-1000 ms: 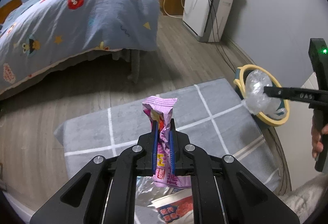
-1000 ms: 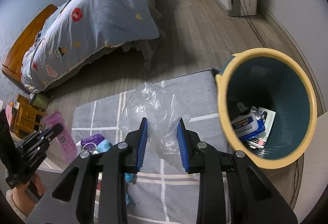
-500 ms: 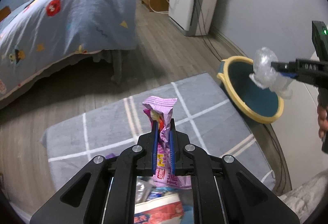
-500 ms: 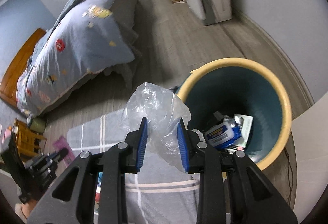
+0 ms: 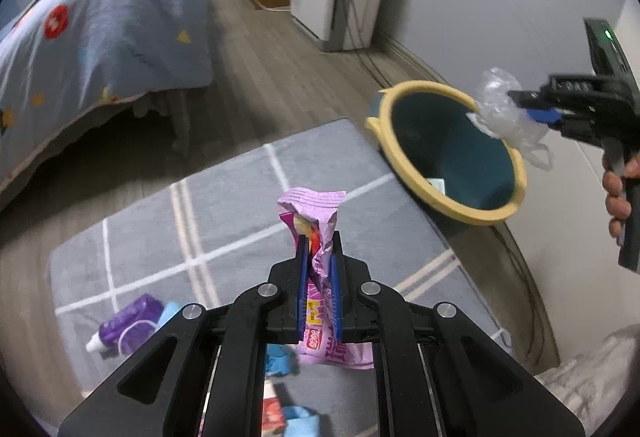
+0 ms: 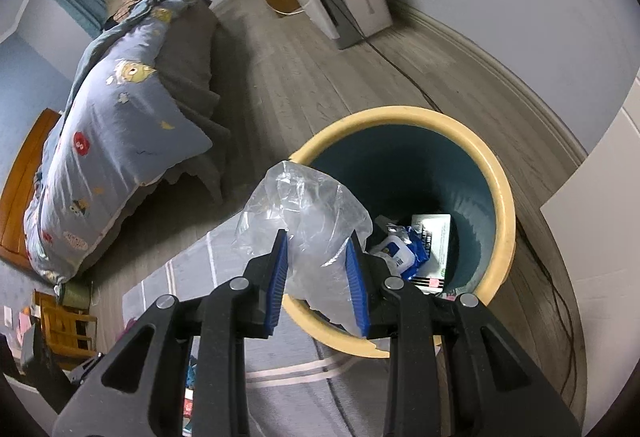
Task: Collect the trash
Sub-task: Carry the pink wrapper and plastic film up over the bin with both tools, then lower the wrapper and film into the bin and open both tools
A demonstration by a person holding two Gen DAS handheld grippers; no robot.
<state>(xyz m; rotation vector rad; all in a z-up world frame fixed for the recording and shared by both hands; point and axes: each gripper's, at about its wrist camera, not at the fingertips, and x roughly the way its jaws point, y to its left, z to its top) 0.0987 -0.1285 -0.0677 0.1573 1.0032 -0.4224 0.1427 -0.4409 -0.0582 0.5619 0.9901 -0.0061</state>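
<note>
Since the earlier frames, both grippers had travelled across the room toward the bin (image 6: 502, 197); a second before, the right gripper (image 6: 316, 273) hung over the grey checked rug (image 5: 224, 213) with the bin off to its right, and now it stood over the near rim. The purple wrapper (image 5: 316, 233) and the clear plastic bag (image 6: 304, 205) kept the same seat between their pads throughout.

Writing: white characters on a dark plate on the right gripper's body, seen from the left wrist view, were blurred and could not be read. The wrapper carried a yellow and red printed label low down, not legible. A white printed card (image 6: 434, 237) and a blue-and-white packet (image 6: 394, 253) lay in the bottom of the bin; their text was too small to read.

The left gripper (image 5: 318, 273) was pinching the purple wrapper, blue pads pressed nearly together, the wrapper standing up above the fingertips, over the rug and left of the bin. The right gripper was pinching the crumpled clear bag, pads held apart by its bulk, the bag bulging above the fingertips and hanging below them over the bin's near rim.

More litter lay on the near part of the rug: a purple tube (image 5: 128, 325) and blue scraps (image 5: 280, 361).
</note>
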